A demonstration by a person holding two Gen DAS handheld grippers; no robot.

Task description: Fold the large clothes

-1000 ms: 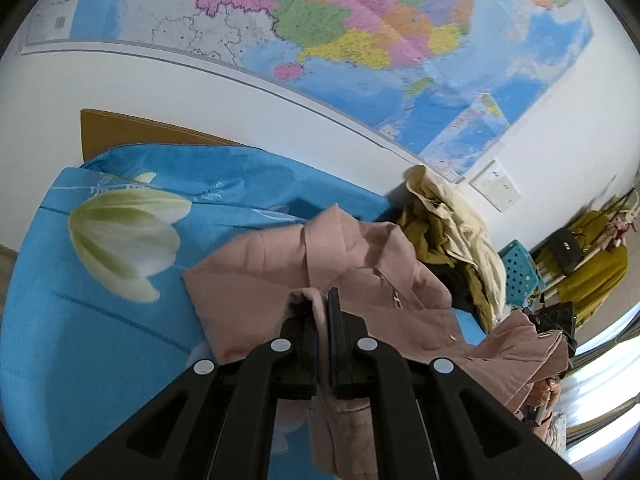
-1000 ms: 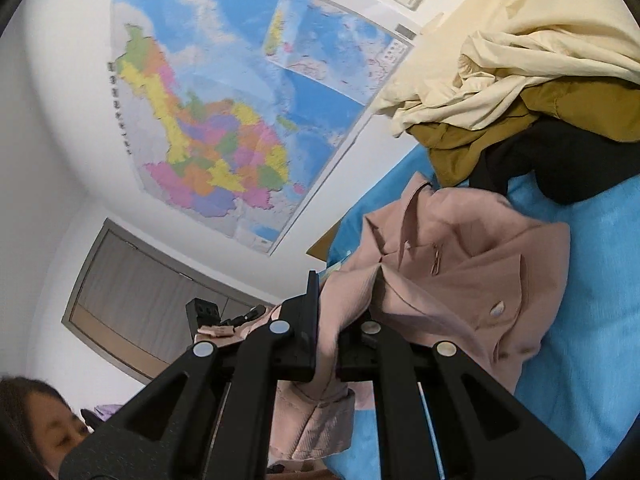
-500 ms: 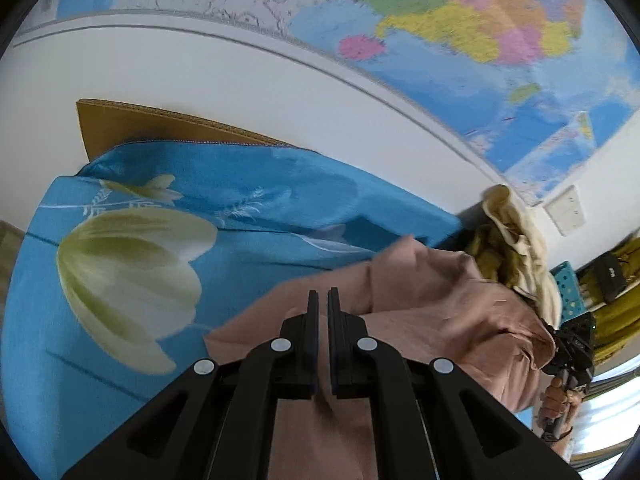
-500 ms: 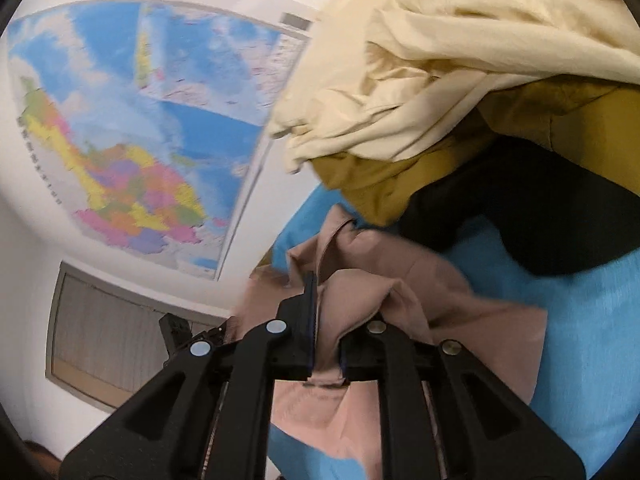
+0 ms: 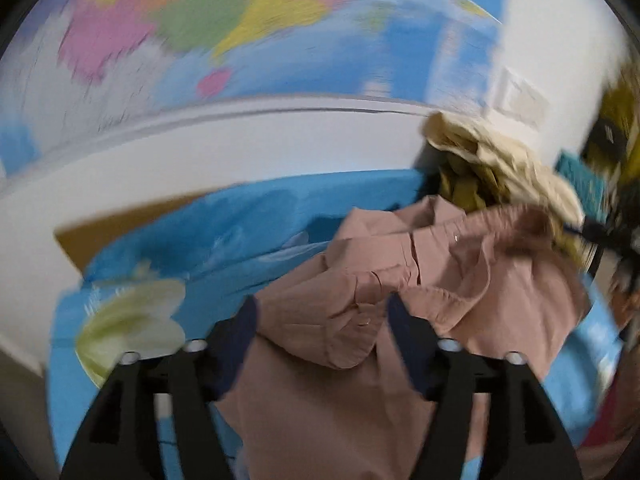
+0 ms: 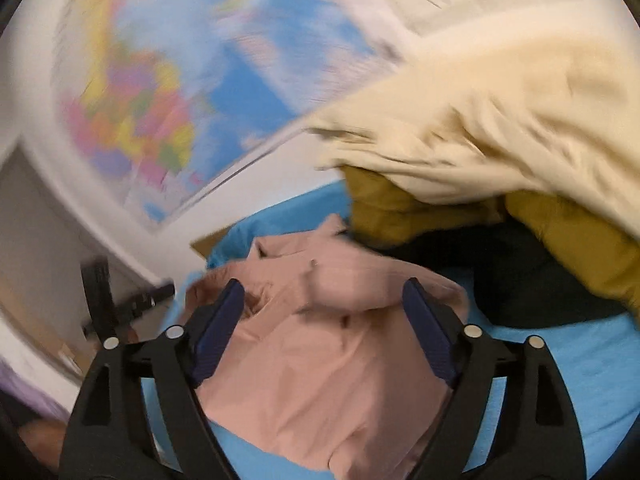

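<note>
A dusty pink jacket (image 5: 400, 280) lies crumpled on the blue bed sheet (image 5: 224, 232); it also shows in the right wrist view (image 6: 328, 344). My left gripper (image 5: 320, 316) is open, its jaws wide apart just above the jacket and holding nothing. My right gripper (image 6: 320, 304) is open too, jaws spread over the pink cloth. The other gripper (image 6: 116, 300) shows blurred at the left of the right wrist view. Both views are blurred by motion.
A heap of cream (image 6: 500, 120), mustard (image 6: 568, 236) and black (image 6: 532, 280) clothes sits at the bed's far end against the wall (image 5: 280, 140). A coloured map (image 5: 240, 20) hangs on the wall. The sheet has a white flower print (image 5: 128, 320).
Both grippers were shut on the pink jacket and holding it up; now both have opened and the jacket has dropped onto the bed in a heap.
</note>
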